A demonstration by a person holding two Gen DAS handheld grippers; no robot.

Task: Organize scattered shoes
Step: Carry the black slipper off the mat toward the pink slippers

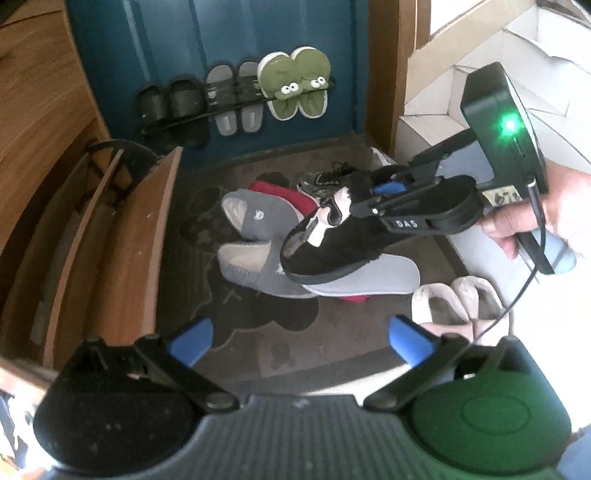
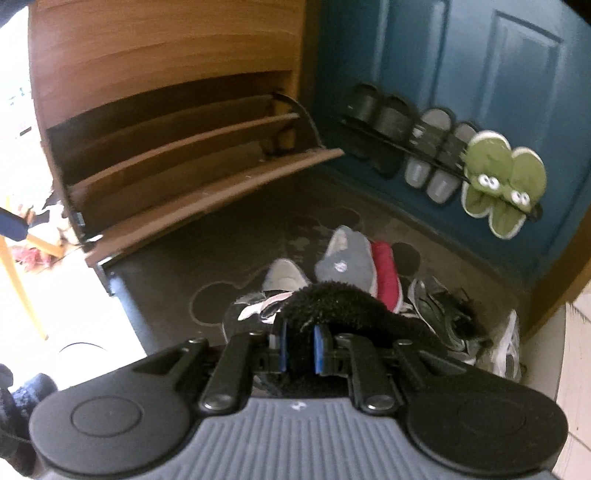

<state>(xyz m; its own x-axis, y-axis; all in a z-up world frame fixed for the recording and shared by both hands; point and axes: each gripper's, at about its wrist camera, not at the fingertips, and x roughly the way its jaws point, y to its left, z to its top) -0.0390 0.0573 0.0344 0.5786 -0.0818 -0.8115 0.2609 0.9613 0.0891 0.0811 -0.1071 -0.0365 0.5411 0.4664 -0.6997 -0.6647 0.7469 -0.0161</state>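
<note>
Now we hold a fuzzy black slipper [image 1: 332, 243] up in the air with our right gripper [image 2: 300, 349]. Its blue pads [image 2: 318, 350] squeeze tight on the slipper's furry edge. In the left wrist view, the slipper hangs at about 3 o'clock from the middle, over the pile of shoes on the dark mat [image 1: 258, 347]. A hand [image 1: 546, 214] holds the gripper's handle at the right edge.

Our left gripper [image 1: 299, 341] is spread wide with nothing between its blue pads [image 1: 192, 339]. It sits at 6 o'clock in its own view.

Under the black slipper lie two gray slippers [image 1: 258, 214], one partly on top of the other. A red shoe [image 1: 273, 192] peeks out behind them at about 12 o'clock from the gray ones. A black sneaker with laces [image 1: 325, 177] lies near the red shoe. A pair of white slippers [image 1: 454, 299] sits at 4 o'clock.

On the blue door [image 1: 221, 33], a rack holds black slides [image 1: 170, 103], gray slides [image 1: 232, 96] and green frog slippers [image 1: 295, 81]. The wooden shoe cabinet [image 2: 184, 147] stands tipped open at 10 o'clock in the right wrist view.
</note>
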